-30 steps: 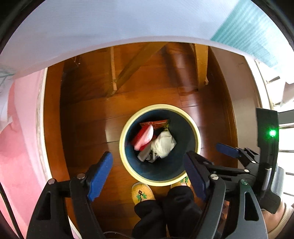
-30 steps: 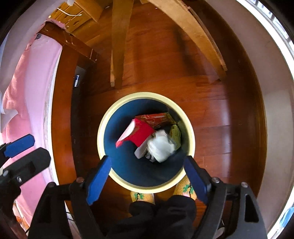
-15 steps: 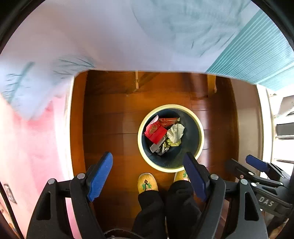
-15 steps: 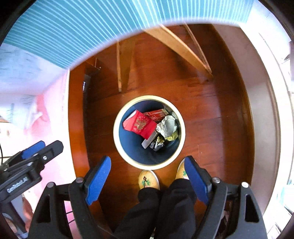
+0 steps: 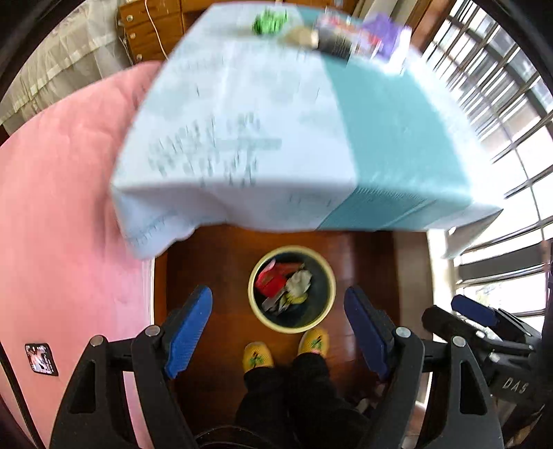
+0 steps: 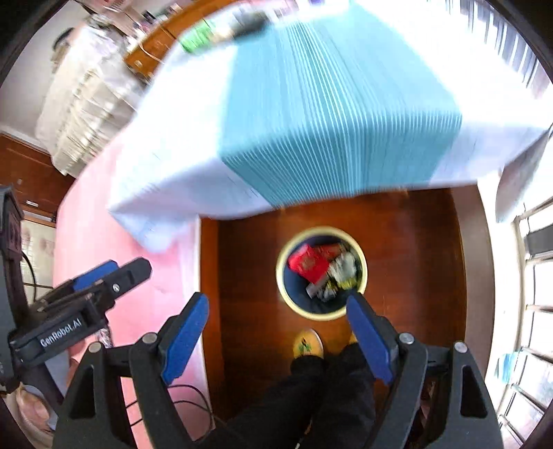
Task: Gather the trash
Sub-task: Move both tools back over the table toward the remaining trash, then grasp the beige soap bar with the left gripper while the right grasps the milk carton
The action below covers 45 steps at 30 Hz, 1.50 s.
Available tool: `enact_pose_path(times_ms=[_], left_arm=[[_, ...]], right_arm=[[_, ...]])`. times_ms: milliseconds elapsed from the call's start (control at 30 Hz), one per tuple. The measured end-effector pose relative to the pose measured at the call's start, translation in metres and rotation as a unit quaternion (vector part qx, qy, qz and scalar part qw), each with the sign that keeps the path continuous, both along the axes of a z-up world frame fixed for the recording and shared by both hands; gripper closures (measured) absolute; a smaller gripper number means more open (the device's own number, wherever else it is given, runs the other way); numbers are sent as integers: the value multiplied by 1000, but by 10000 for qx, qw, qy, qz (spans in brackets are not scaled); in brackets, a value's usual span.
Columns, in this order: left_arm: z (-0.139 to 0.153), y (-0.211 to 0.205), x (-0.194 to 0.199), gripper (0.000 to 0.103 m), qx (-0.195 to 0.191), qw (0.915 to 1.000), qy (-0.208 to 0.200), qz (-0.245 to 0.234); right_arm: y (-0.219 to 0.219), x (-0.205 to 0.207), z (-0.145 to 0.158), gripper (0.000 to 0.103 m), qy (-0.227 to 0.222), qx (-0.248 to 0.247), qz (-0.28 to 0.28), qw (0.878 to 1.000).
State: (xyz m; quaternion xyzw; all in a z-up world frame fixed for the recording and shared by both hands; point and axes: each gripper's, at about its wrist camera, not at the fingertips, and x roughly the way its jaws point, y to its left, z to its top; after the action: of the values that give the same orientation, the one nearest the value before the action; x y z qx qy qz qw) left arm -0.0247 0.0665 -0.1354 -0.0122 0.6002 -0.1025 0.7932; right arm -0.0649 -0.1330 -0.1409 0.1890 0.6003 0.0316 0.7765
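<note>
Blue rubber pads line both grippers. Left gripper [image 5: 278,328]: jaws spread wide, nothing between them. Right gripper [image 6: 278,328]: the same, wide and empty.

Bin [image 5: 292,288]: round, cream rim, dark blue inside, standing on the floor far below and ahead of both grippers, just beyond the person's yellow slippers [image 5: 257,355]. Contents: red carton [image 5: 271,281], crumpled pale paper [image 5: 299,281], mixed wrappers.

Table [image 5: 276,138]: draped in smooth white and ribbed teal cloth, ahead of and above the bin. At its far edge, blurred: a crinkled green item [image 5: 269,22], a dark flat packet [image 5: 337,45] and a purple packet [image 5: 383,34], likely the remaining trash.

Step in hand, as judged: reaching to the tabletop for the next piece. Advice: keep the jaws wide, come down over one item only, pinch light crumpled pieces through their bulk, avoid snagging the cloth.

Surroundings: glossy wooden floor [image 5: 214,269]; soft pink bedding [image 5: 62,224] left of the left gripper.
</note>
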Motion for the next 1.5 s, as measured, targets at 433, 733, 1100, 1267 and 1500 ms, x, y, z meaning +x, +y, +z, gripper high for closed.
enact_pose_path(times_ms=[433,733,1100,1267,1500], left_arm=[[130,25,37,26,-364,9918,-1218,153],[146,27,77,26,-642,9917,-1105,143],[109,-12,166,26,-536,9930,-713,778],[86,-46,228,26,-540,9916,-327,1125],[44,-84,308,26,-346,9858,140,1640]], right_arm=[[-1,27,153,21,-1590,-541,-230,9855],[-3,56,184,21,-2045,-955,-86,9742],[-48,151,155,21,-1978,-948,588,9739],[-74,219,134,27,-1715,-799,1119,9755],[-86,317,98,34,-1293,-536,2033,9691]])
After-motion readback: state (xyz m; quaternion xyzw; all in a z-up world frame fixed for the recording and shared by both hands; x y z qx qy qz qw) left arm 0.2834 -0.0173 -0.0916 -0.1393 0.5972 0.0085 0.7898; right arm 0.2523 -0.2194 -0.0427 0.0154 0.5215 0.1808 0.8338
